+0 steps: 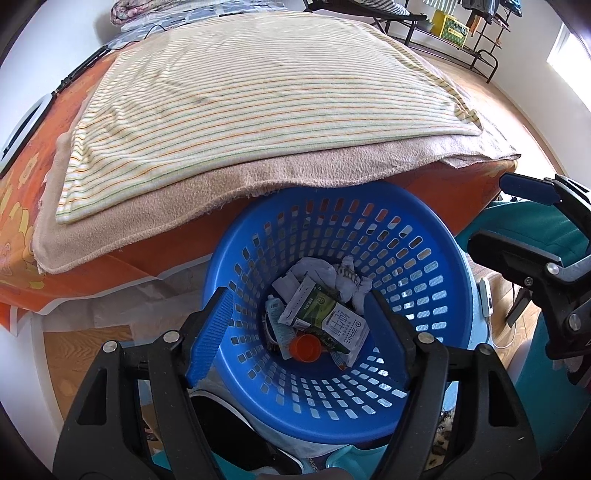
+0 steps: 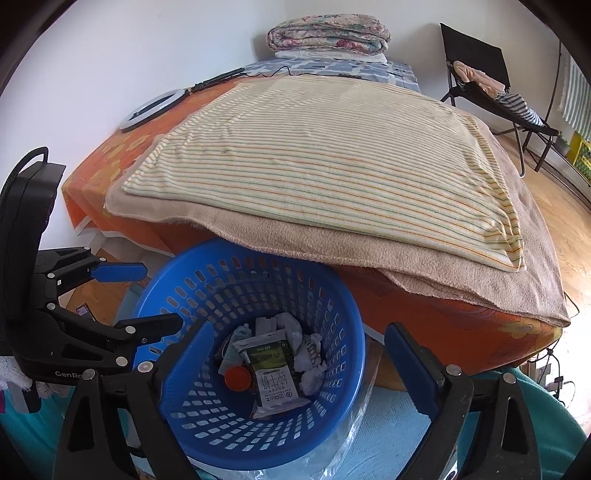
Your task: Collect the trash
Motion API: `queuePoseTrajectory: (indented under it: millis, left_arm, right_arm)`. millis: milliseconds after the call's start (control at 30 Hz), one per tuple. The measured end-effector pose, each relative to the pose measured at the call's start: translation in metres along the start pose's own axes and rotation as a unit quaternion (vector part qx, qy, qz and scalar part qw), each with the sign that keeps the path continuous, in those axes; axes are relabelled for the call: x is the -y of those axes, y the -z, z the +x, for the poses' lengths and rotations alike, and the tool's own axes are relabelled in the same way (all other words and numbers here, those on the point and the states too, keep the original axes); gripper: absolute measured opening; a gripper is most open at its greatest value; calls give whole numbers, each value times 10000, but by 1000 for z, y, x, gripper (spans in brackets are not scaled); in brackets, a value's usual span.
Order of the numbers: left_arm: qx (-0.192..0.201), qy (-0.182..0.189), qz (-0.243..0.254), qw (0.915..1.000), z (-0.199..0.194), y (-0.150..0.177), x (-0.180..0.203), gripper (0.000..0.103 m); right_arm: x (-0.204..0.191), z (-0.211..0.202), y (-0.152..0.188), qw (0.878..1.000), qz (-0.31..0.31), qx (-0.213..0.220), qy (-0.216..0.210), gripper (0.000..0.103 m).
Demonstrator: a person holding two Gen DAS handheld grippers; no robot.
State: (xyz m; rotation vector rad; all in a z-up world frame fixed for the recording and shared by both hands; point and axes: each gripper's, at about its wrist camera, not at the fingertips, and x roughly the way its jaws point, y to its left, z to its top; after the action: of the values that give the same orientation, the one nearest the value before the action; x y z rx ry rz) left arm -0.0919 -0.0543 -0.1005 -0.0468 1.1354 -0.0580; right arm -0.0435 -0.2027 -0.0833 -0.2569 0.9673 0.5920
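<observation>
Round blue perforated plastic basket [image 1: 436, 280], beside bed: holds white-and-green milk carton [image 1: 332, 325], orange plastic cap [image 1: 304, 347], crumpled white paper [image 1: 347, 284] (all at bottom). Left tongs [image 1: 299, 332] spread, empty, above basket. Right tongs [image 2: 295, 373] spread, empty.

A bed [image 2: 443, 325] with an orange flowered sheet fills the room, a striped towel [image 2: 314, 155] spread over a beige blanket [image 2: 332, 240] on top. Behind the bed stands a white wall [image 2: 129, 44]; beyond its far corner, a black folding chair [image 2: 480, 74] on wooden floor [image 2: 561, 221]. Folded quilts [image 2: 328, 33] lie at the bed's head.
</observation>
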Motion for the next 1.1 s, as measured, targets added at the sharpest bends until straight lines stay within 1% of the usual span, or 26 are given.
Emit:
queuePoseTrajectory:
  millis: [400,633,667,733,800,1000,1100]
  left_arm:
    - [509,-34,-109,9986,-27,-23,-4,76]
    - [977,-93,-242,9949,-52,-44,-9,76]
    - [1055,-104,-240,9941,-57,-48,-9,78]
    - [1241,-122,-252,9919,-66,-55,-9,86]
    - [1401,-146,-267,9897,-74,-63,-10,87]
    - [1666,-93,-330,9854,-91,-87,-15,89]
    - [1820,-190,-280,9827,-99,-99,-16,92]
  right_arm:
    - [10,-24,-20,9989,176,411,107,98]
    - [22,-40,-34,9964,375,745,160,101]
    - [24,-42,-37,9960,399,780,151,101]
    - [28,-45,-43,9953,416,856,165,101]
    - [31,-48,-49,9946,422,926,182,101]
    - [37,-56,-70,9924,358,1149,250,103]
    - [40,-58,-82,9914,326,1241,269,103]
